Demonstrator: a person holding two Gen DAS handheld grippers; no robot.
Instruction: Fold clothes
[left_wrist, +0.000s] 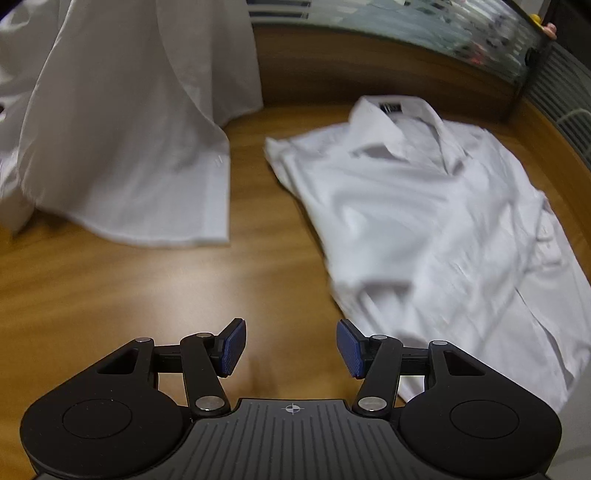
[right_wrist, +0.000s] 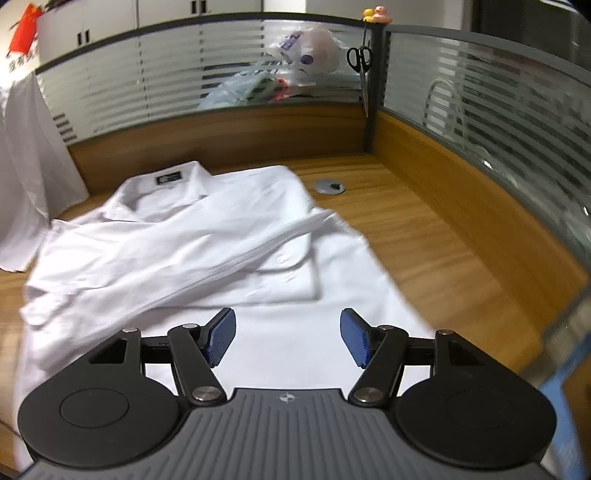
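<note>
Both views are blurred, so the small folds of the white shirt (right_wrist: 207, 236) are hard to make out. The shirt is laid flat on the wooden worktop (right_wrist: 424, 229), with its collar and dark label toward the back edge. A sleeve is seen lying across its front. A second white cloth (left_wrist: 122, 122) is hung at the left back corner, and its top is cut off. The left gripper (left_wrist: 290, 349) is held over bare wood just beside the shirt, its blue pads (left_wrist: 232, 347) set wide apart and empty. The right gripper (right_wrist: 288, 339) is held over the shirt's lower part, also wide and empty.
</note>
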